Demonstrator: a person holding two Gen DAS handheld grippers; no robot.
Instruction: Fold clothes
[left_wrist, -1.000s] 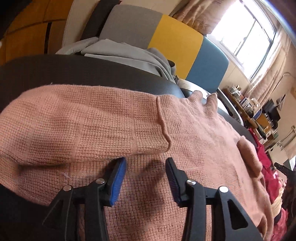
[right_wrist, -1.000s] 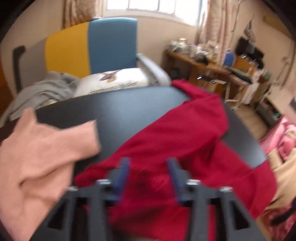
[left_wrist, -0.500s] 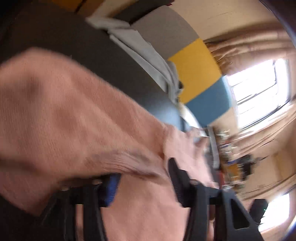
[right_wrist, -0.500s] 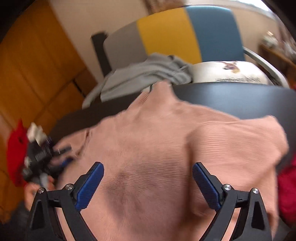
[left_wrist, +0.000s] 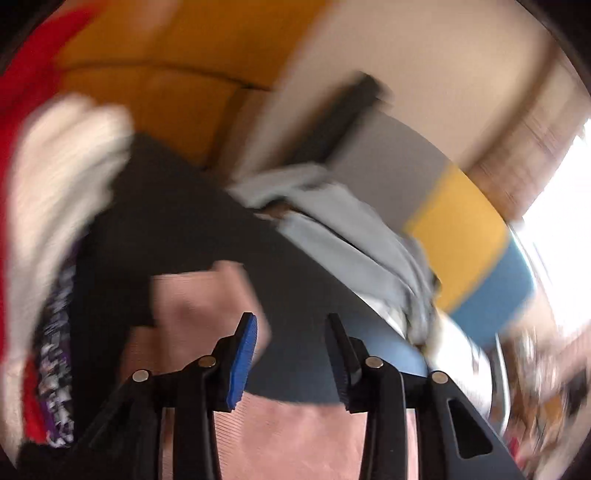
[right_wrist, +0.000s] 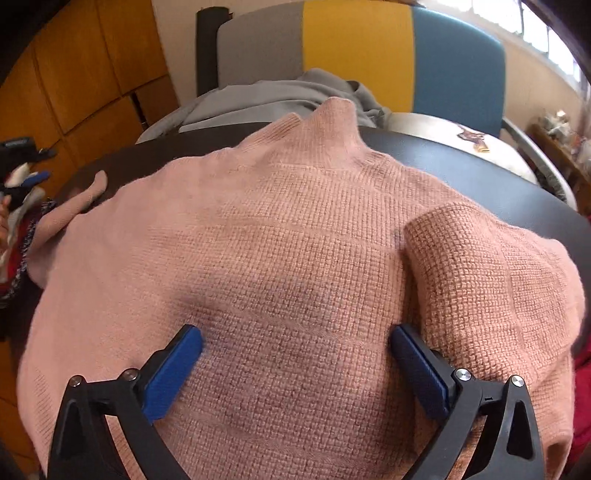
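A pink knitted sweater (right_wrist: 288, 243) lies spread on the black table (right_wrist: 480, 177), collar at the far side. Its right sleeve (right_wrist: 480, 280) is folded over the body; the left sleeve (right_wrist: 74, 206) trails off to the left. My right gripper (right_wrist: 295, 350) stands wide open just above the sweater's middle, nothing between its fingers. The left wrist view is blurred: my left gripper (left_wrist: 290, 345) is open over the table (left_wrist: 207, 229), with a pink sleeve end (left_wrist: 199, 306) just left of its blue pad and pink knit (left_wrist: 295, 439) below it.
A grey garment (right_wrist: 266, 99) lies on the grey, yellow and blue chair (right_wrist: 358, 51) behind the table. Red clothing (right_wrist: 581, 398) sits at the right edge. White, red and patterned clothes (left_wrist: 44, 236) pile up at the left. Orange cupboards (right_wrist: 85, 74) stand behind.
My left gripper swung off the sweater's body toward the left sleeve end, its view now blurred. My right gripper came closer over the sweater's middle, still wide open.
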